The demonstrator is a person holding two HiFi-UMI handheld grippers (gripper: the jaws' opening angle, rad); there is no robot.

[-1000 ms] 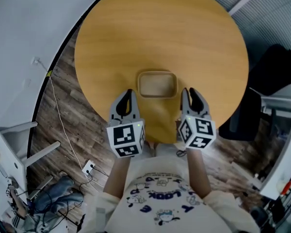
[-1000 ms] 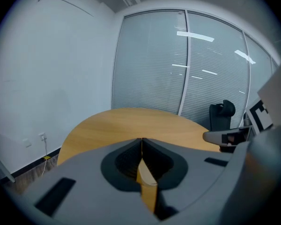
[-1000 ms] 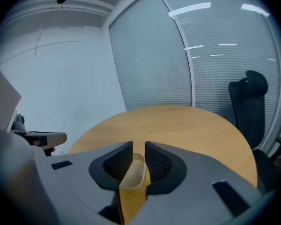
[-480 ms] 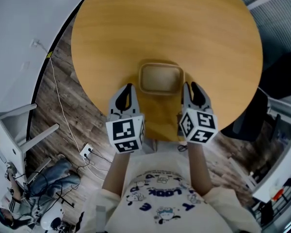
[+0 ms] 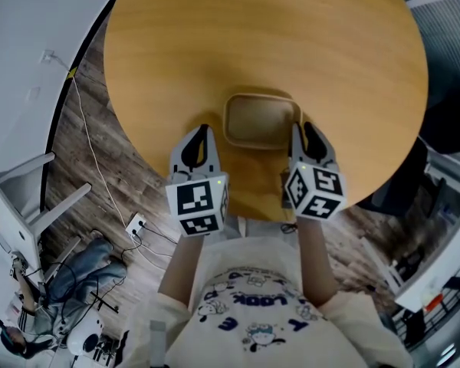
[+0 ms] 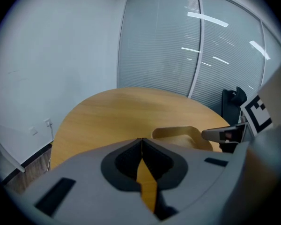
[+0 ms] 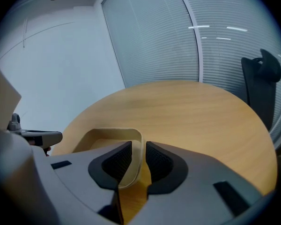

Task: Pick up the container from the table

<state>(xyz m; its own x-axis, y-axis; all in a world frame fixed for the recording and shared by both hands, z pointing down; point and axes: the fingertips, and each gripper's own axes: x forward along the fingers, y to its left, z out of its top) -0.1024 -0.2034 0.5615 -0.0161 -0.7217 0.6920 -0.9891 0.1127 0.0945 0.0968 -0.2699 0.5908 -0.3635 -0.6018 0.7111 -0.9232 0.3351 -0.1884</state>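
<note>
While the container (image 5: pixel 262 121) is sitting on the round worktop (image 5: pixel 253 29), near the edge closest to the person, its long side is being seen running from left to right across the head view. Its open top is facing up. It is being shown as a shallow box with rounded corners and a thin, smooth wall. Its pale tan is close to the colour of the wood under it. The worktop is being shown as smooth yellow-brown wood with fine lines running across it.

The right tool (image 7: pixel 138 154) is being held at the container's near right corner. In the right gripper view the thin wall is being pinched between the two dark ribbed pads (image 7: pixel 117 161), which are standing only a wall's width apart.

The left tool (image 6: pixel 141 142) is being held just to the left of the container, not touching it. Its jaws are being pressed together at the tips, with nothing between them. Only the wood is being seen through the small gap lower down.

A cube (image 5: pixel 198 211) with black and white square marks is being carried on each tool. Blue letters are being shown on the person's white shirt (image 5: pixel 249 313), and they seem to spell "LOOK". A floor (image 5: pixel 84 152) of dark wood planks is lying under the worktop, with a thin white cable (image 5: pixel 92 171) trailing over it.
</note>
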